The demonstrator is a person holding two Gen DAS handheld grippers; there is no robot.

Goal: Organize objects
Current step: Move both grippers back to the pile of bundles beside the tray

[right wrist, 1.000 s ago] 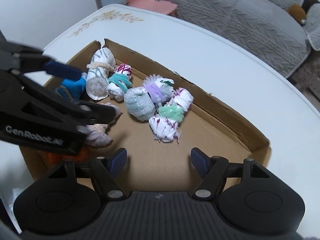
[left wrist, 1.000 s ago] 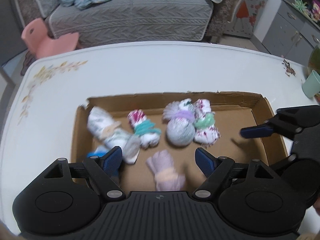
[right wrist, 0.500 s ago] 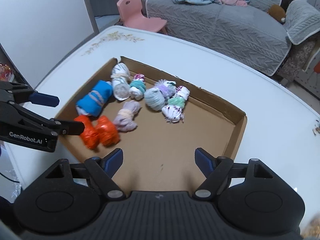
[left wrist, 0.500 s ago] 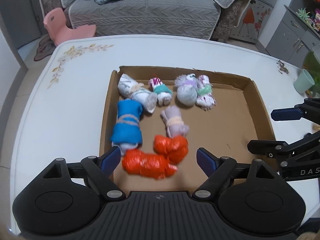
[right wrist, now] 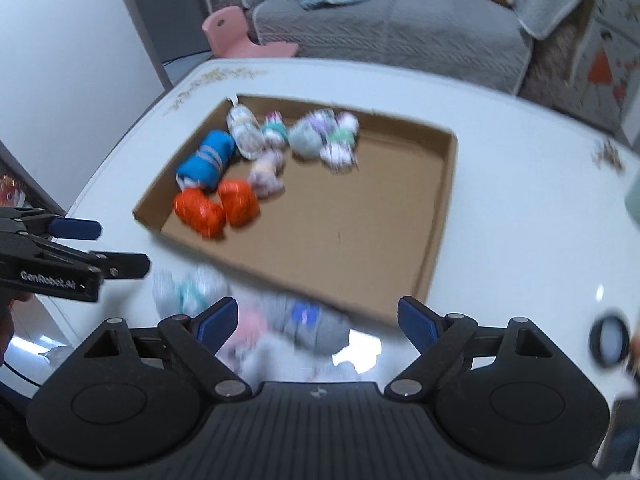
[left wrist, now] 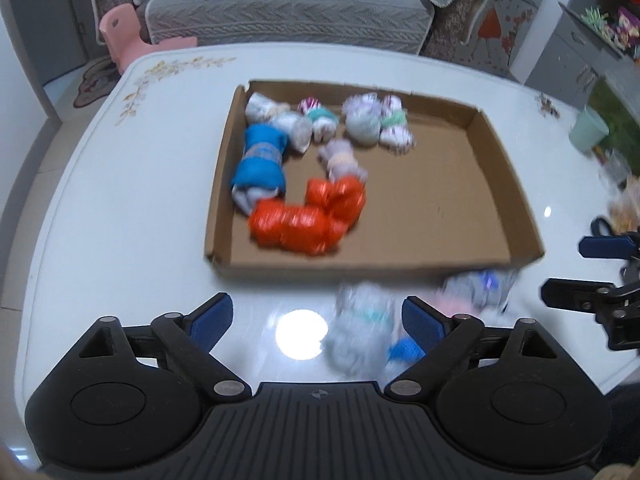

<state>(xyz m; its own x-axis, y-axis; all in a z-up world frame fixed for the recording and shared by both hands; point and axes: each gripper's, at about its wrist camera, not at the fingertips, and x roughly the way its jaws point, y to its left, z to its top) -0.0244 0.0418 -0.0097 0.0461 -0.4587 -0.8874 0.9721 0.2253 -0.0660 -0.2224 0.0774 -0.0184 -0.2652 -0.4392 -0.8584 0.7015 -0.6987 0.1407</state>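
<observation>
A shallow cardboard tray (left wrist: 516,216) (right wrist: 440,208) lies on the white table. In it are several rolled sock bundles: a blue one (left wrist: 260,160) (right wrist: 206,158), two orange ones (left wrist: 296,222) (right wrist: 200,212), a lilac one (left wrist: 342,158), and white and grey patterned ones (left wrist: 362,120) at the far side. More bundles lie on the table in front of the tray: a grey-white one (left wrist: 360,332) (right wrist: 184,288) and a grey one (left wrist: 480,284) (right wrist: 312,320). My left gripper (left wrist: 316,318) is open and empty above them. My right gripper (right wrist: 316,318) is open and empty.
A mint cup (left wrist: 588,132) stands at the table's right edge. A grey sofa (left wrist: 280,8) and a pink child's chair (left wrist: 124,28) stand beyond the table. The right gripper shows in the left wrist view (left wrist: 592,272); the left one shows in the right wrist view (right wrist: 80,248).
Both grippers have pulled back from over the tray toward the near table edge. The whole tray and the loose bundles in front of it have come into view.
</observation>
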